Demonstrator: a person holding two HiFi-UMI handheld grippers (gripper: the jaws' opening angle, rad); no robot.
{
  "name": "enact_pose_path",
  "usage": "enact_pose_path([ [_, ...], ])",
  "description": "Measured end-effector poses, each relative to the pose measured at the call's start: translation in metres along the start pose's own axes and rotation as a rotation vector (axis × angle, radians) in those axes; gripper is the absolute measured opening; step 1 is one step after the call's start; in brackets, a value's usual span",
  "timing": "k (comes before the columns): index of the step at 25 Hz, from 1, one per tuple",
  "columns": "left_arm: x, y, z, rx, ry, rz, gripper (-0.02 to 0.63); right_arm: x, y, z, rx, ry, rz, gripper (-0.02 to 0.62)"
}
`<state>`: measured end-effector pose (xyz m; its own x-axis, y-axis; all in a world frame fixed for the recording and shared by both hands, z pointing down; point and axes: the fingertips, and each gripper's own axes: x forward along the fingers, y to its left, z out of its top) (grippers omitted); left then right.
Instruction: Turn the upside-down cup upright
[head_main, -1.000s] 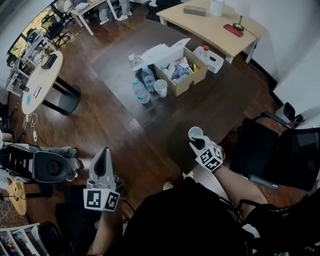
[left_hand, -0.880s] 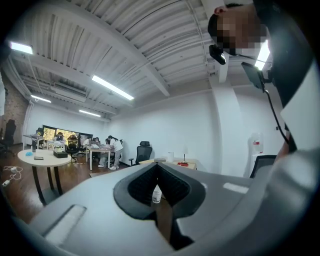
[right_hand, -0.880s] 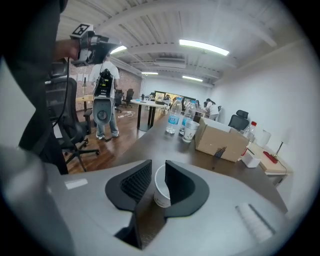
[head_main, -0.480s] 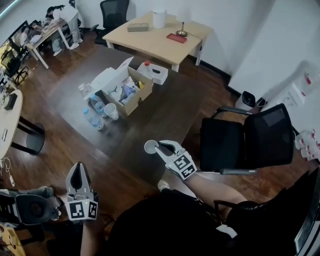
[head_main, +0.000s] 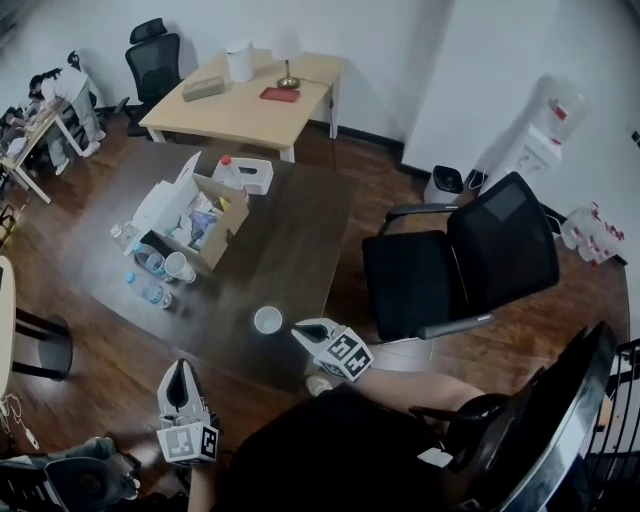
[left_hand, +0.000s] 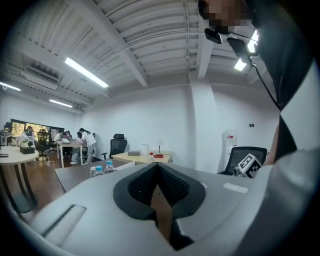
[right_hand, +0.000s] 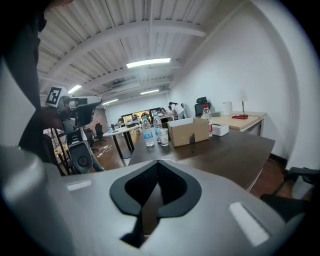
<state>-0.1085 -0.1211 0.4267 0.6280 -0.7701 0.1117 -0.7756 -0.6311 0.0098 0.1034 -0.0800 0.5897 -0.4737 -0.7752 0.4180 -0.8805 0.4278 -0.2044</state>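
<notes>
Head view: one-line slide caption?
White cup stands upright near the dark table's edge; right tongs beside it, just closed on nothing; left tongs shut and empty.

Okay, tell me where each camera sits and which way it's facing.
Head view: on the person's head, steeply down at the dark table and upright cup; left gripper, right gripper, torso show.
Left gripper view: on that gripper, level towards the wooden desk; shut jaws, torso show.
Right gripper view: on that gripper, across the table to the cardboard box; jaws just closed, empty.
Shared: both gripper views show the water bottles.
</notes>
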Motion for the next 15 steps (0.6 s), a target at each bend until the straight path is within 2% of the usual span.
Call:
enact_pose_path([
  [5,0.016,-0.012,-0.004,0.036,0.002,-0.052,0.000,0.005,-0.004,-0.001,-0.061,0.009,-0.005,0.003],
  [9,0.019,-0.014,-0.006,0.020,0.010,-0.062,0.000,0.011,-0.007,0.003,-0.063,0.005,-0.007,0.003],
  [13,0.024,-0.020,-0.004,0.081,0.002,-0.088,0.000,0.016,-0.007,0.002,-0.092,0.016,0.002,0.003],
  [15,0.025,-0.023,-0.004,0.087,0.000,-0.099,0.000,0.017,-0.007,0.002,-0.096,0.019,0.003,0.003],
])
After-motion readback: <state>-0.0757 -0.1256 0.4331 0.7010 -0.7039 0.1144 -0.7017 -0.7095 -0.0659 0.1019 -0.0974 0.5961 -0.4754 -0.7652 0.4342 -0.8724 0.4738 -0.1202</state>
